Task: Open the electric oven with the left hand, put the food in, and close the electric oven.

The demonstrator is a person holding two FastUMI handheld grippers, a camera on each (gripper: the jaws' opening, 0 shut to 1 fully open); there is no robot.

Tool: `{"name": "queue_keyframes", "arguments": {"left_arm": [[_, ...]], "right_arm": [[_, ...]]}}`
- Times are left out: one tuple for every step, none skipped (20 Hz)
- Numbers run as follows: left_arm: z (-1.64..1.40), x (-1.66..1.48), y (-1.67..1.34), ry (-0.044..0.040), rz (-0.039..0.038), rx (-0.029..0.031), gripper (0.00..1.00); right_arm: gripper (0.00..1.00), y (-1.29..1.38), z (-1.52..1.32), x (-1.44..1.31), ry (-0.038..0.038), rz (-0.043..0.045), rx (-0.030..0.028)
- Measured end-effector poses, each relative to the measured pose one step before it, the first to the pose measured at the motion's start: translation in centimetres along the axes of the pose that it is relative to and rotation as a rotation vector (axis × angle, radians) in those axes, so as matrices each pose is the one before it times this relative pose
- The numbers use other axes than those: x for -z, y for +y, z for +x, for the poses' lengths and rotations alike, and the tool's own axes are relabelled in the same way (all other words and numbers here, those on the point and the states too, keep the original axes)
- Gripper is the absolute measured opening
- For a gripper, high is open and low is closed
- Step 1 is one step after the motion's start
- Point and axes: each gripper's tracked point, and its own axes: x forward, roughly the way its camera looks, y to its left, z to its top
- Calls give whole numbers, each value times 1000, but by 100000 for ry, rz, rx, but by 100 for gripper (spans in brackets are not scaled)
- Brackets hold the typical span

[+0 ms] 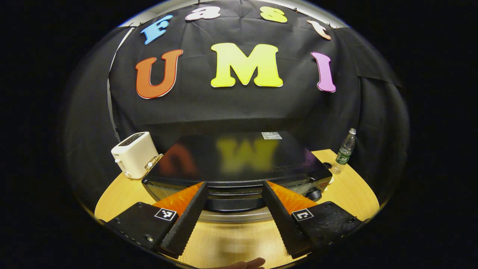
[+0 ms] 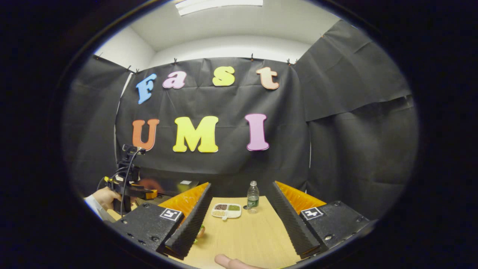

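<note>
The black electric oven (image 1: 239,157) stands on the wooden table, its glossy top facing me and its door shut. My left gripper (image 1: 234,184) is open right at the oven's front, one finger on each side of the middle of the door's upper edge and its handle (image 1: 239,216). My right gripper (image 2: 241,184) is open above the table with nothing between its fingers. A white divided dish of food (image 2: 226,210) lies ahead of it. A small food item (image 2: 201,231) peeks out beside its left finger. The left gripper (image 2: 129,190), held by a hand, appears at the far left near the oven (image 2: 175,185).
A white toaster (image 1: 134,155) sits left of the oven. A clear water bottle (image 1: 345,151) stands to its right, the same bottle (image 2: 253,197) being just behind the dish. Oven knobs (image 1: 315,193) are at the front right. Bare wooden table (image 2: 246,235) lies under the right gripper.
</note>
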Motion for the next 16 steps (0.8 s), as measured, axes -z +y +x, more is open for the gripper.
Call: {"name": "queue_keyframes", "arguments": {"left_arm": [[-421,267,-45,118,10,133,96],[-320,257,-18,46,-40,236,97],[-425,326,-52,86,-275,92,96],[-526,324,6,252,-54,-38,97],[-455,427,-1,-58,280,-96,97],[-496,418,-90,-79,112,-140,96],[-650,646,-7,285,-657,-354,97],[-602,521,20,164,-334,-195,97],[-511,645,-104,-54,-423,-197,96],[-438,550,2,-526,-71,77,96],[-573,733,-103,292,-520,-14,96],[-497,686,-75,122,90,51,96],[-428,782,73,146,-399,-15,96],[-491,741,-74,-450,-938,-49,96],[-358,721,14,-407,-547,-45,96],[-354,795,-66,35,-413,-34,96]], "right_arm": [[97,136,-16,262,306,-203,-125],[97,54,8,265,256,-348,-123],[96,133,-12,153,287,-283,-146],[97,214,-47,238,457,-487,-262],[96,207,-16,244,467,-415,-347],[96,208,-31,165,622,-84,-351],[96,215,-95,251,554,96,-316],[96,188,-10,116,516,137,-222],[96,302,-52,168,341,-205,-434],[96,193,-104,115,248,-324,-227],[96,116,-173,-54,-25,-307,-45],[97,44,-161,-34,-173,-342,-17],[96,79,-195,70,-82,-205,79],[96,203,-124,130,21,-45,6],[96,57,-115,91,216,90,-35],[96,103,-137,134,393,347,-196]]}}
